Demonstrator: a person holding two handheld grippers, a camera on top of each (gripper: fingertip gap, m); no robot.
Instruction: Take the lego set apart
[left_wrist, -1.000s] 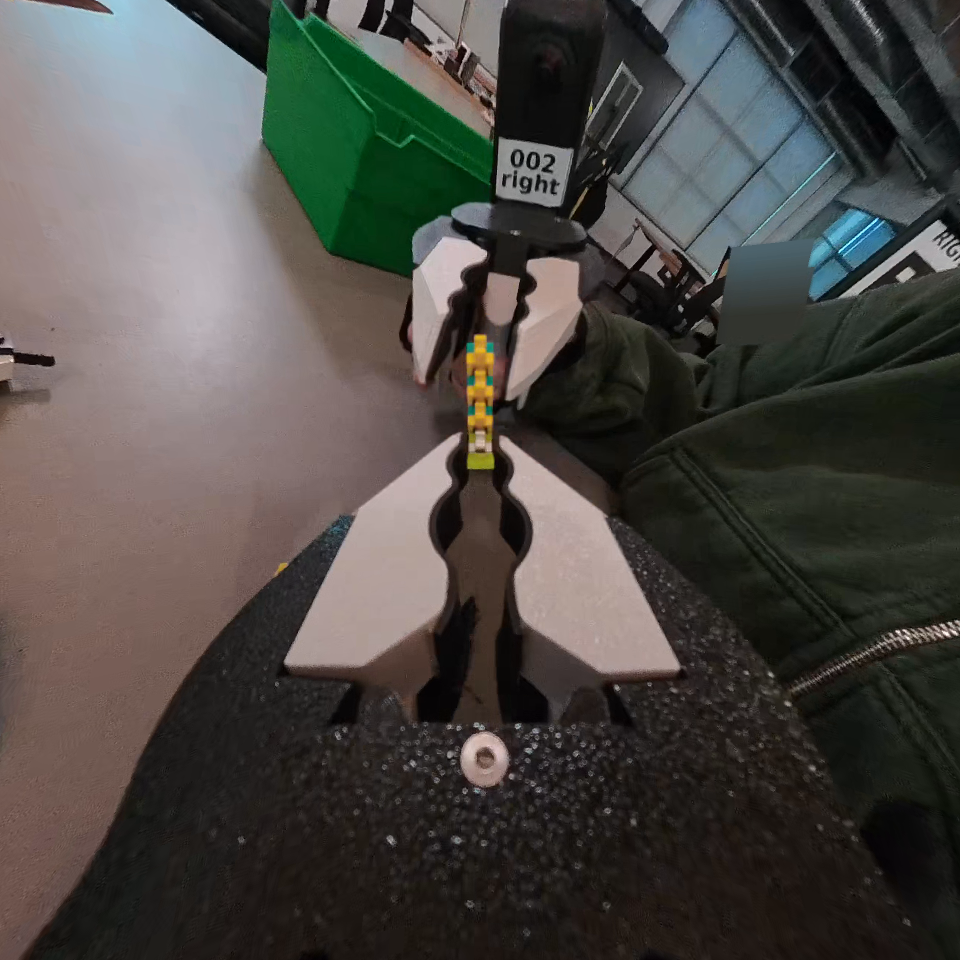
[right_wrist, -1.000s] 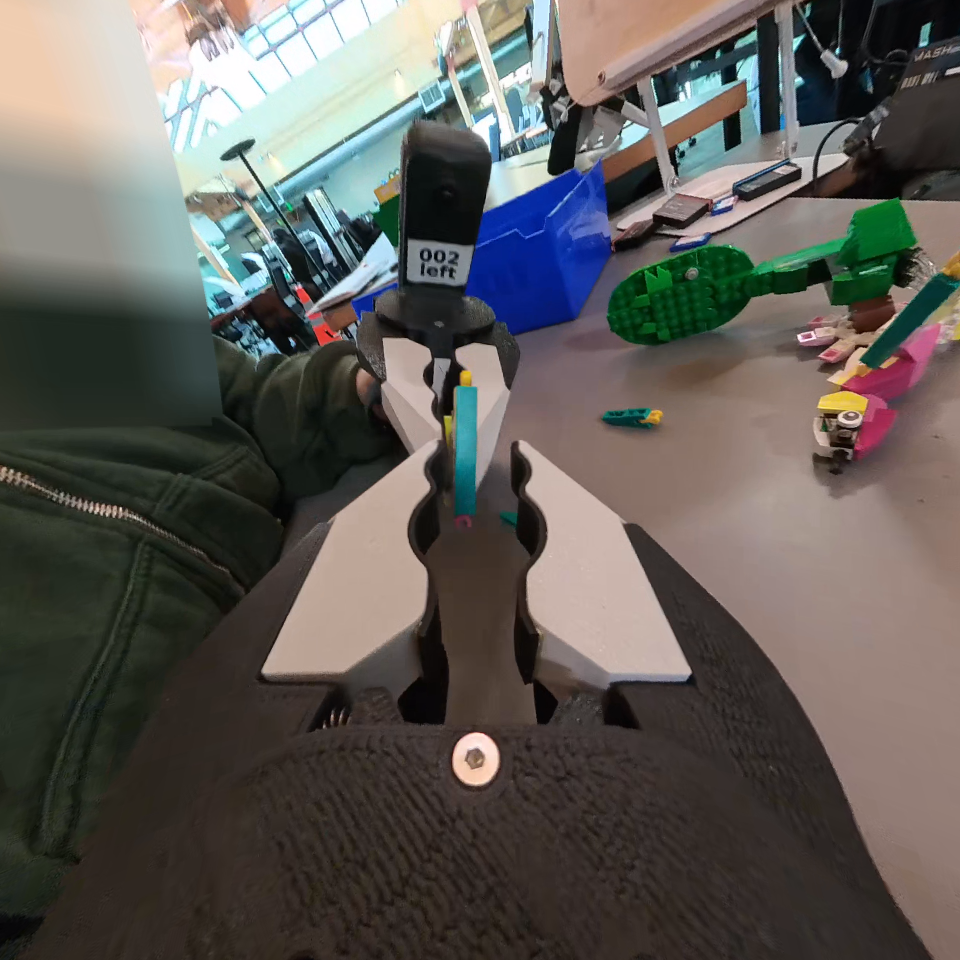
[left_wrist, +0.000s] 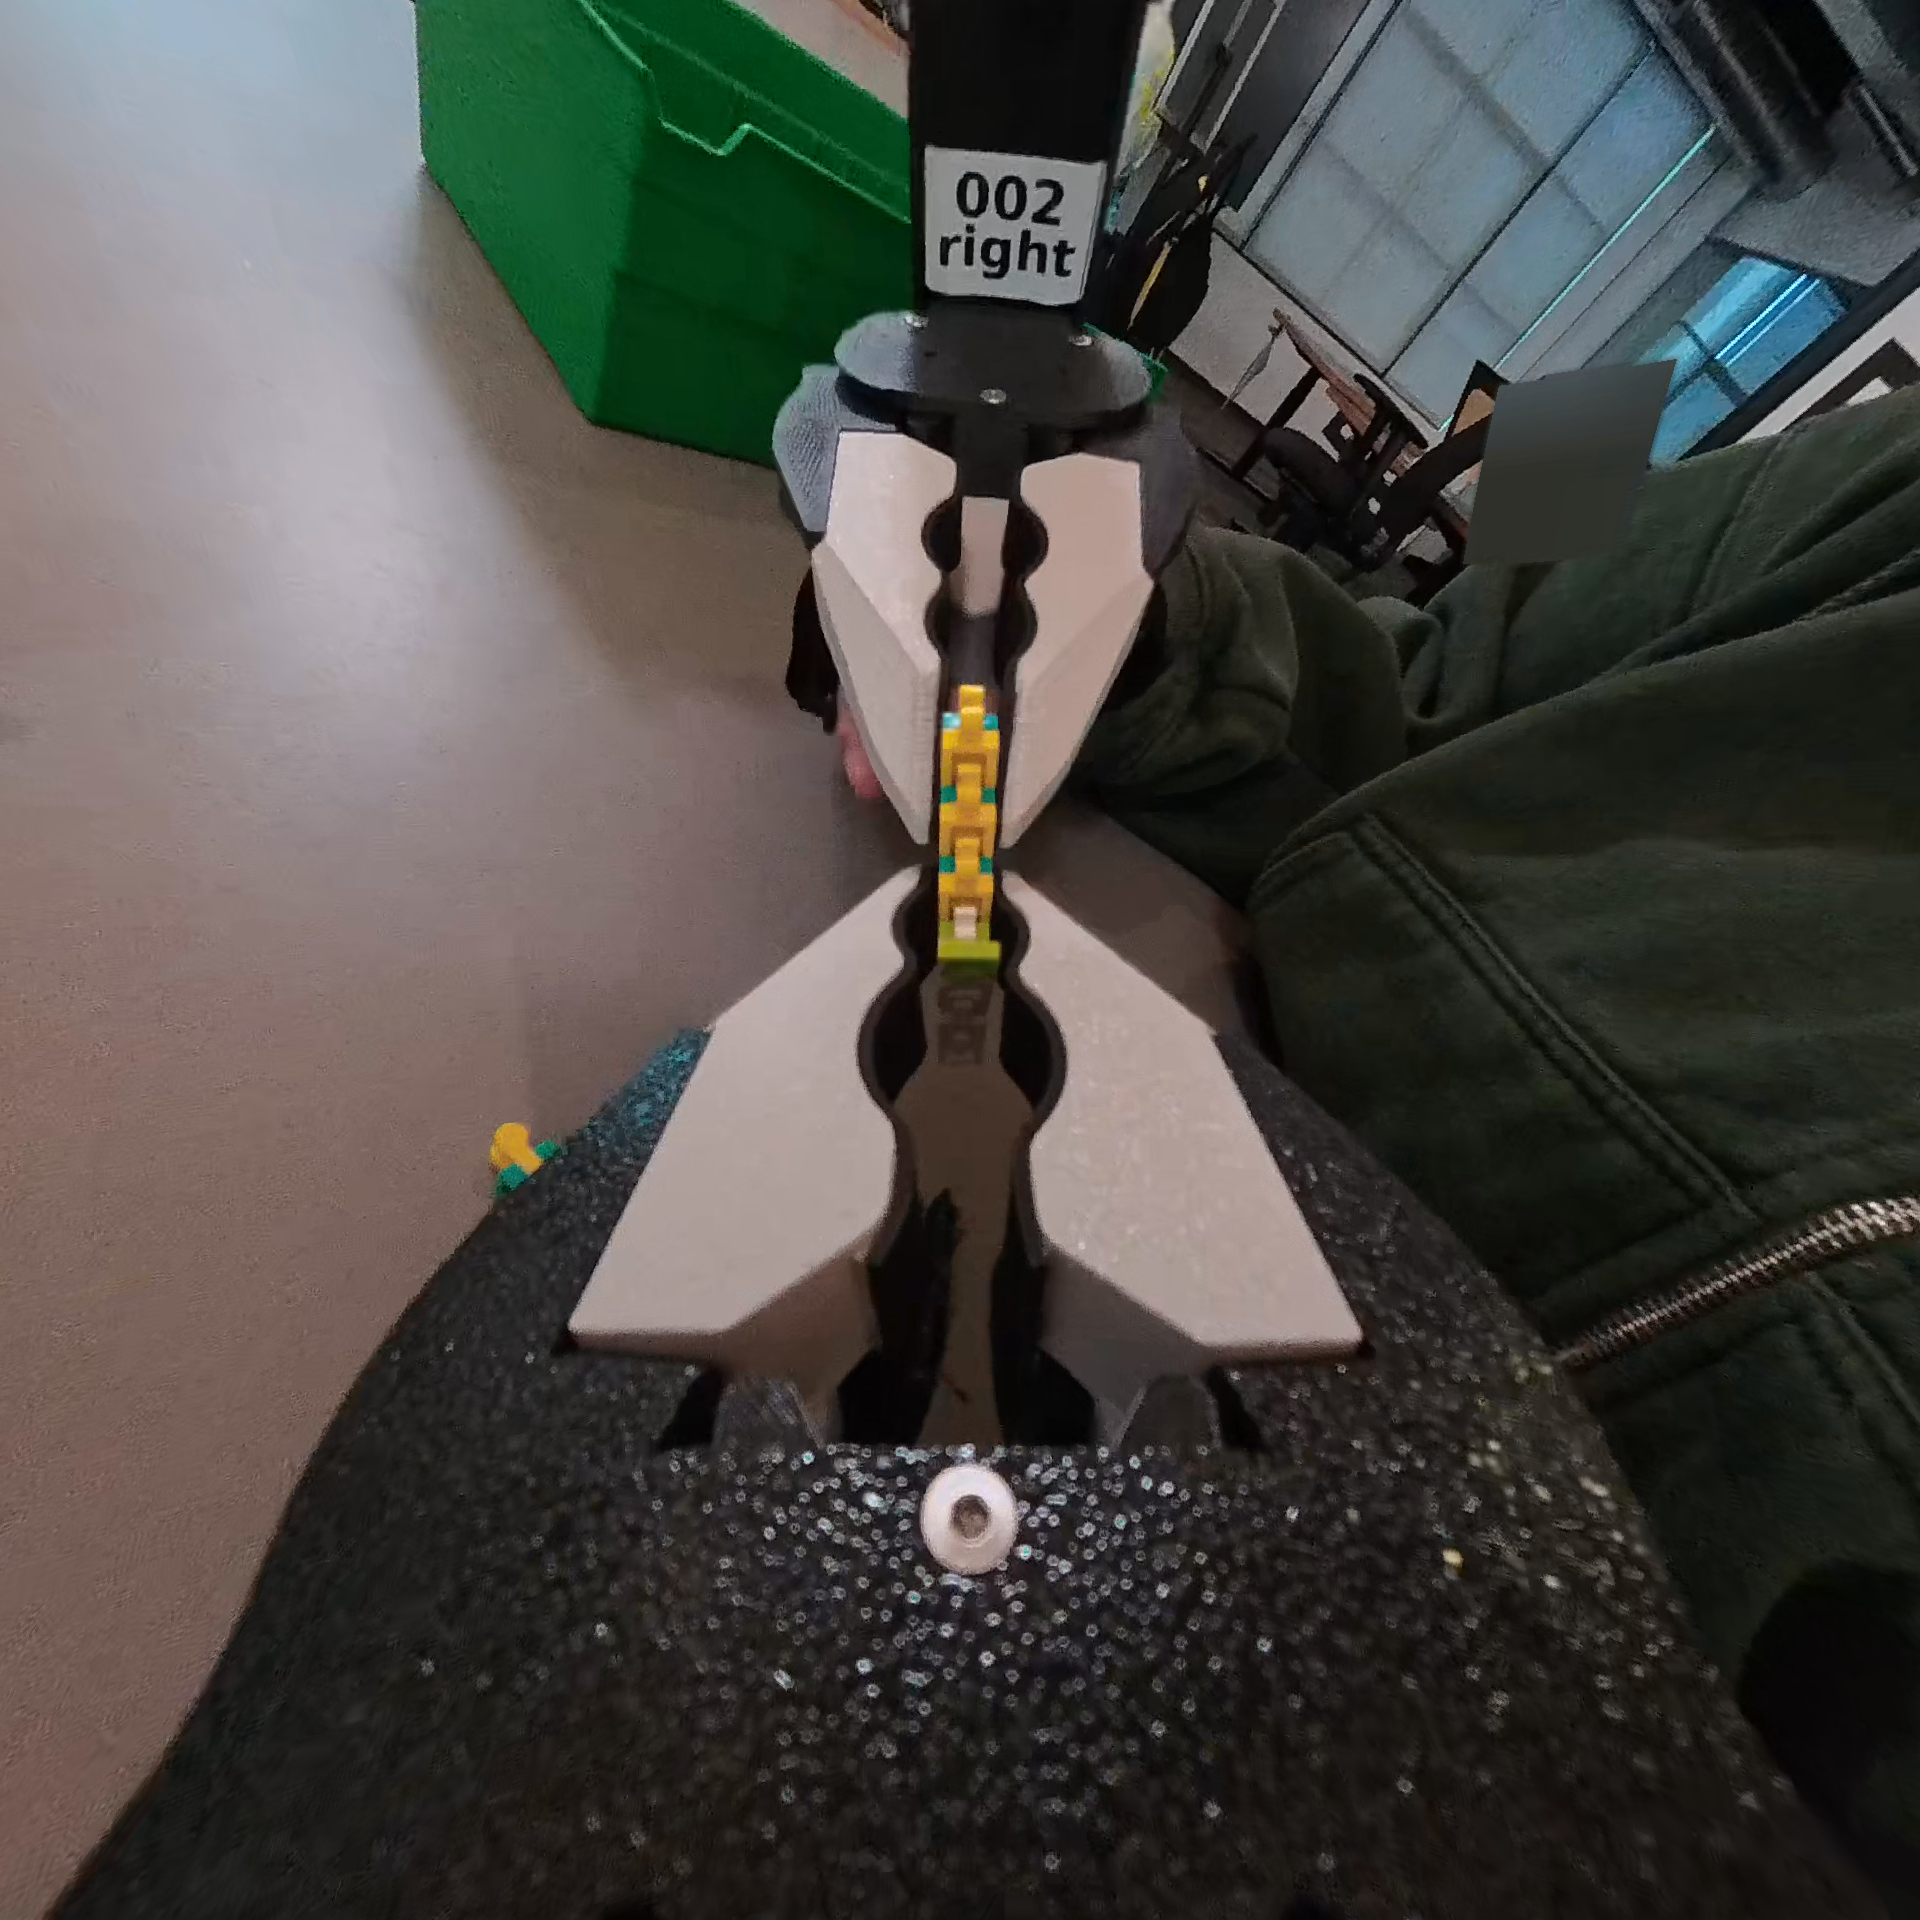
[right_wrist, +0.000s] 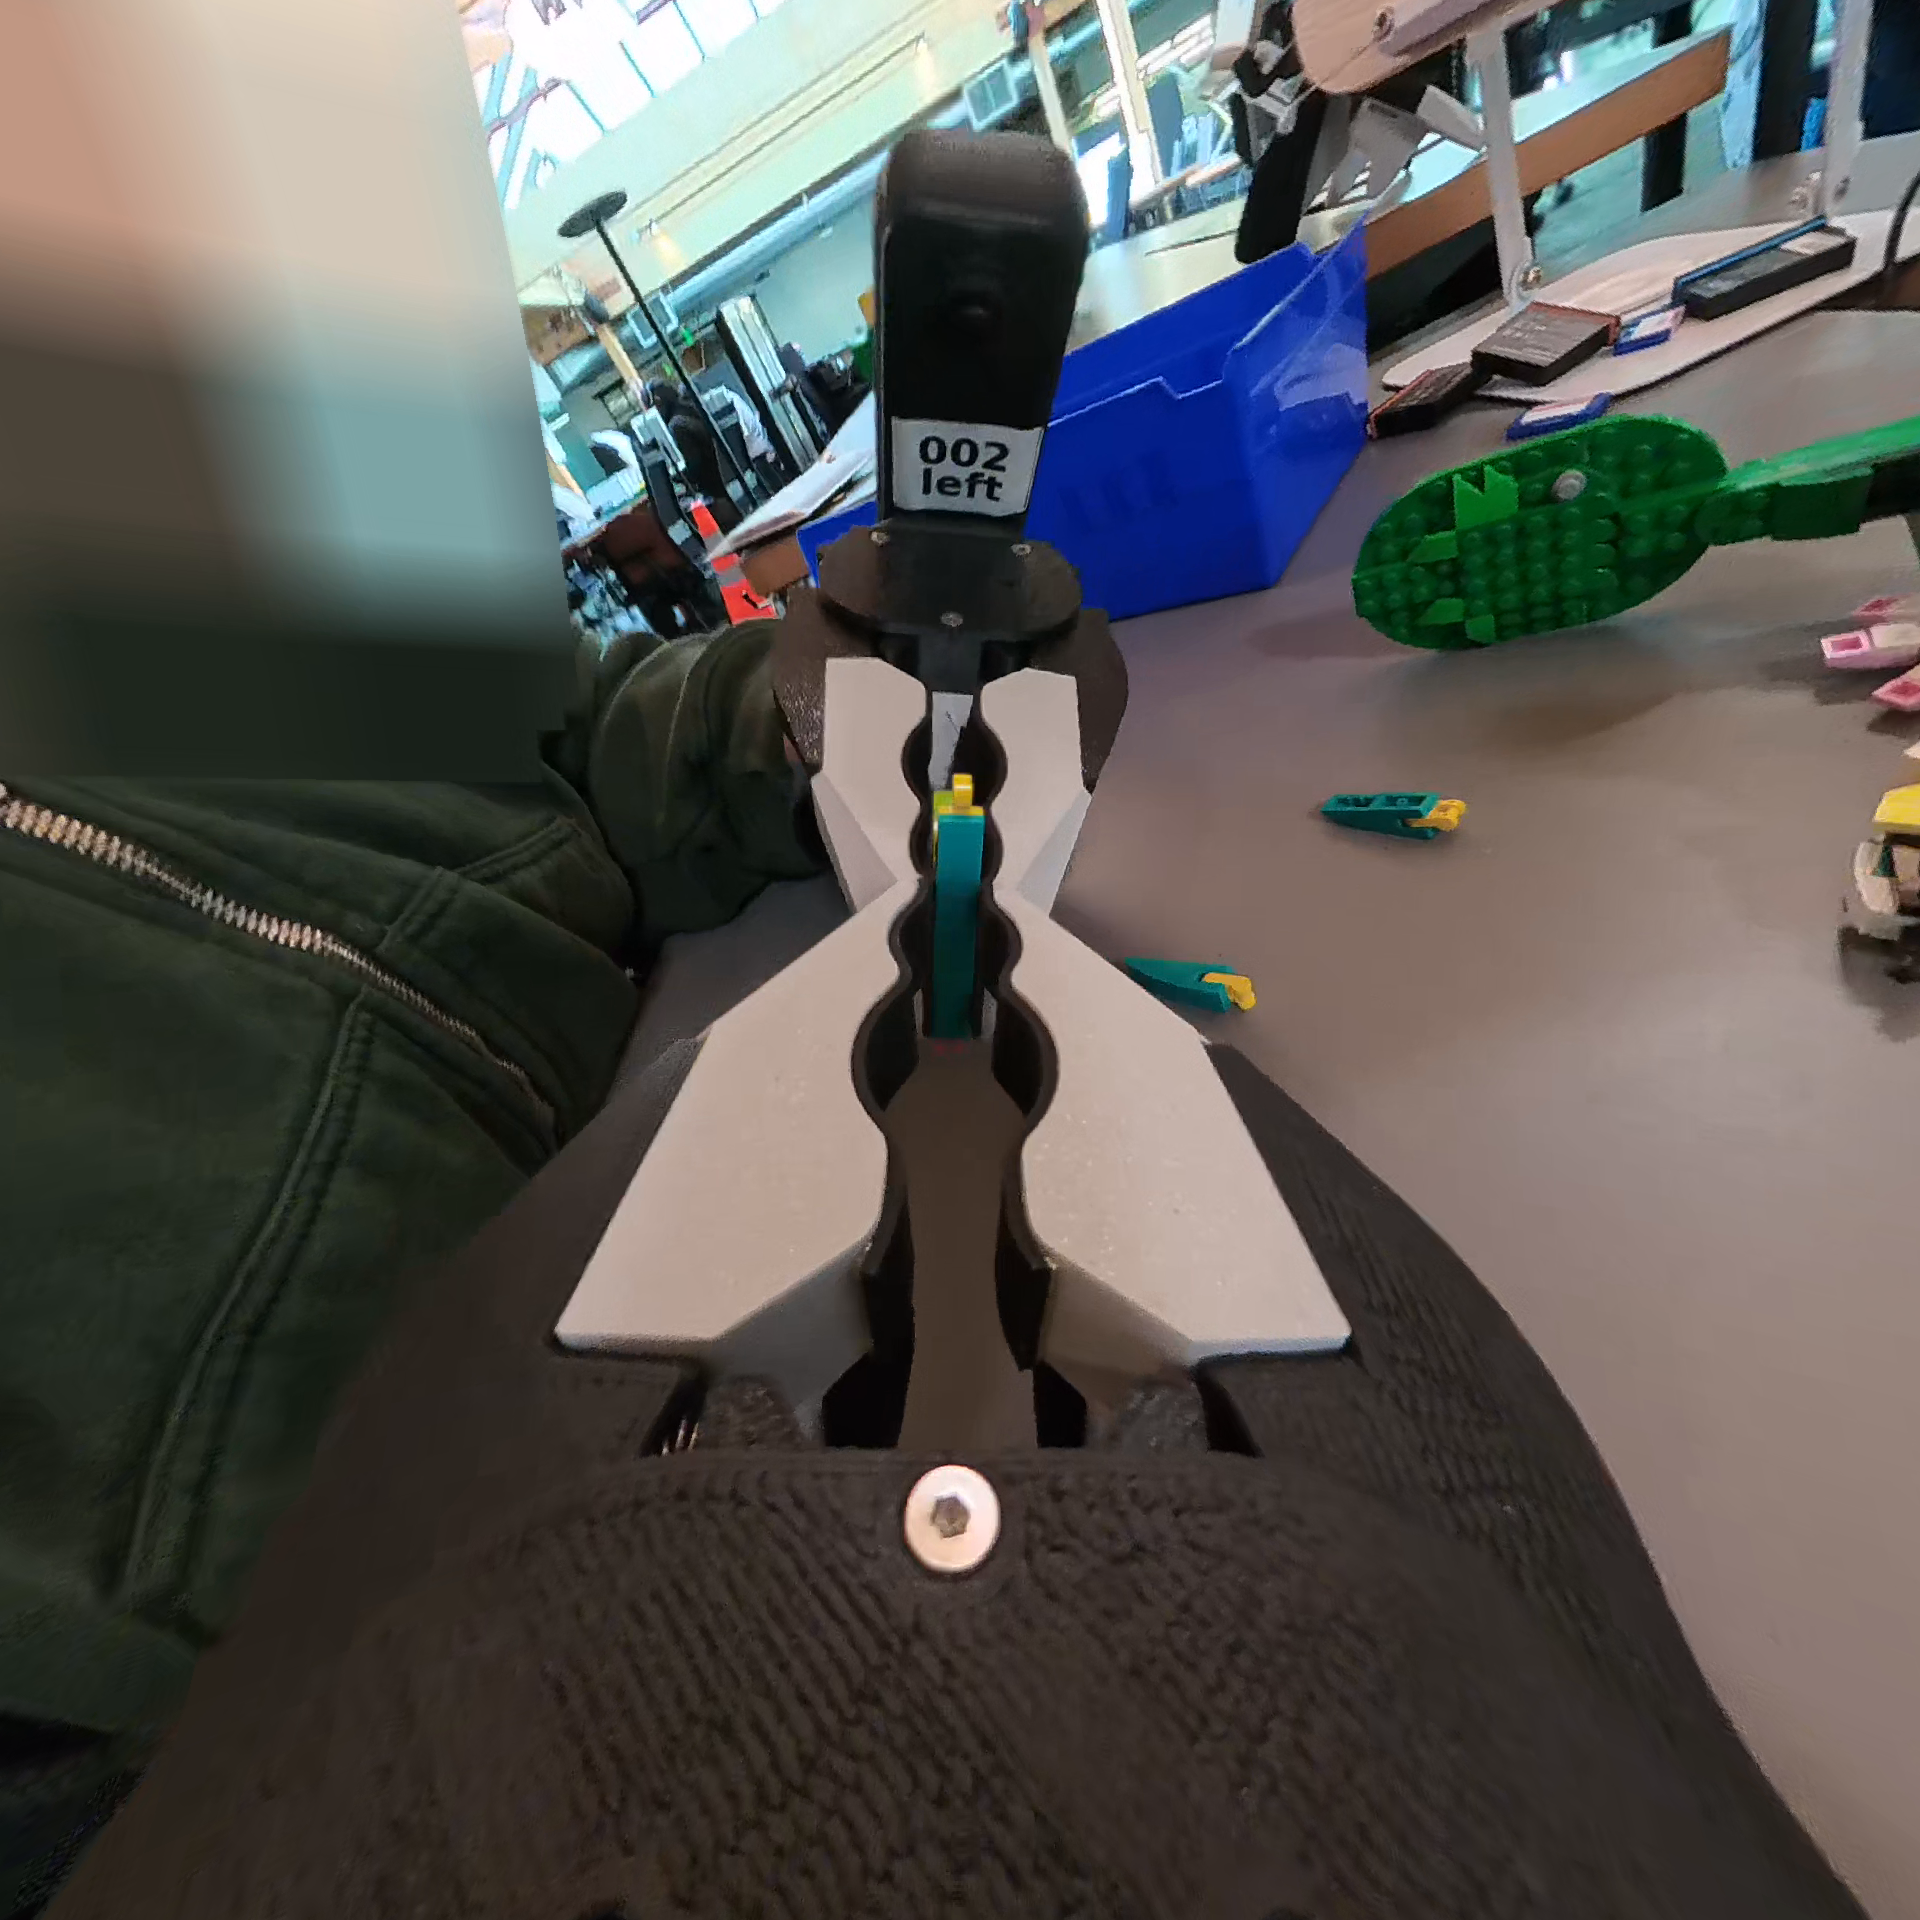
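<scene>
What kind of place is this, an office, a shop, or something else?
Probably a large shared workshop or lab hall. Long grey tables hold plastic storage bins, a blue bin and a green bin, and half-dismantled lego models. Behind them are more workbenches, tall windows and a high, bright ceiling.

Lit by soft daylight, bright enough all over. In the left wrist view, came through big windows (left_wrist: 1538, 197) at the top right, glowing pale blue. In the right wrist view, poured down from a bright roof (right_wrist: 790, 94), washed out nearly white. Left only faint, soft shadows on the grey table (right_wrist: 1455, 1039), a darker patch under the green lego plate (right_wrist: 1527, 530). Sparkled in tiny dots on the rough black gripper body (left_wrist: 966, 1714). Bent and stretched hard toward the edges, like through a fish-eye lens. Sharp in the middle, smeared at the corners. Covered in places by flat blurred patches (right_wrist: 249, 416).
</scene>
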